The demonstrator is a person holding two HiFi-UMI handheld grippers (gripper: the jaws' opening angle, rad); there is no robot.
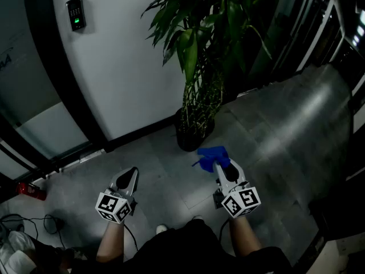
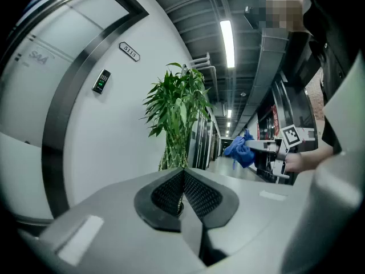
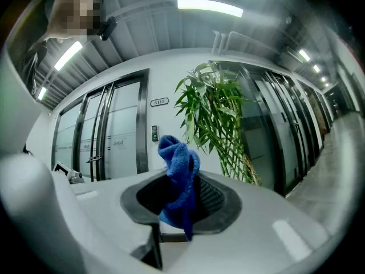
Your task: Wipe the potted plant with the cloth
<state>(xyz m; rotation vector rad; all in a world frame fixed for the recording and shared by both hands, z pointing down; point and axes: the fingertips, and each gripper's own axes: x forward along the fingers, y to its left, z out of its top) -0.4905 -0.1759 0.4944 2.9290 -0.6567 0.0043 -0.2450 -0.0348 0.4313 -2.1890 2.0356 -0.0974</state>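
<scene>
A tall leafy potted plant (image 1: 197, 44) stands in a dark pot (image 1: 190, 136) on the grey floor by a white curved wall. It also shows in the left gripper view as the plant (image 2: 177, 116) and in the right gripper view as the plant (image 3: 219, 121). My right gripper (image 1: 219, 165) is shut on a blue cloth (image 1: 213, 156), a short way in front of the pot; the cloth (image 3: 179, 181) bunches between its pads. My left gripper (image 1: 128, 176) is shut on nothing, left of the pot. The left gripper view shows the cloth (image 2: 239, 150) off to the right.
A card reader (image 1: 76, 13) hangs on the white wall. Glass doors with dark frames (image 1: 40, 124) stand at the left. A red object (image 1: 31, 191) and cables (image 1: 34, 224) lie on the floor at the lower left. A dark partition (image 1: 319, 33) runs along the right.
</scene>
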